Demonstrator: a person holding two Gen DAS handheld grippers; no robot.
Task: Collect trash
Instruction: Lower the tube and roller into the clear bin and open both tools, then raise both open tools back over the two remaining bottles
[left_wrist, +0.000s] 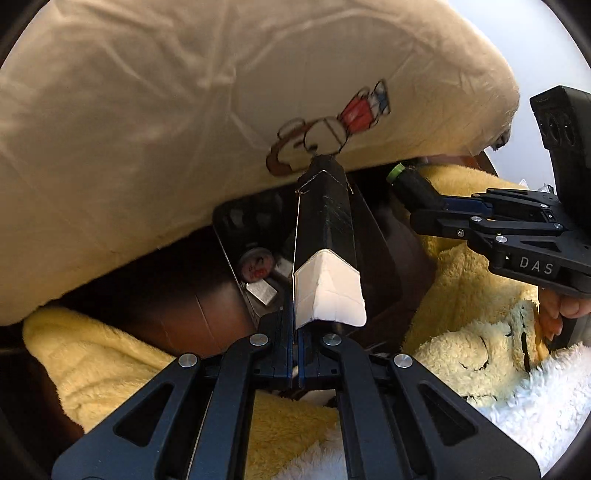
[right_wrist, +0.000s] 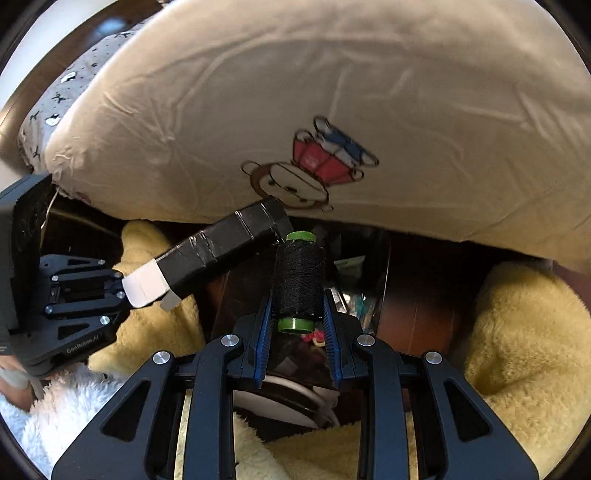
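My left gripper is shut on a long black taped box with a white end, held out above a dark bin. The box also shows in the right wrist view, with the left gripper at its white end. My right gripper is shut on a spool of black thread with green ends. In the left wrist view the spool and right gripper hang to the right of the box. Both items hang over the dark bin opening.
A large cream pillow with a bear print overhangs the bin from behind. Yellow fleece and white fleece lie around it. Small bits of rubbish sit inside the bin. A white plate-like object lies below my right gripper.
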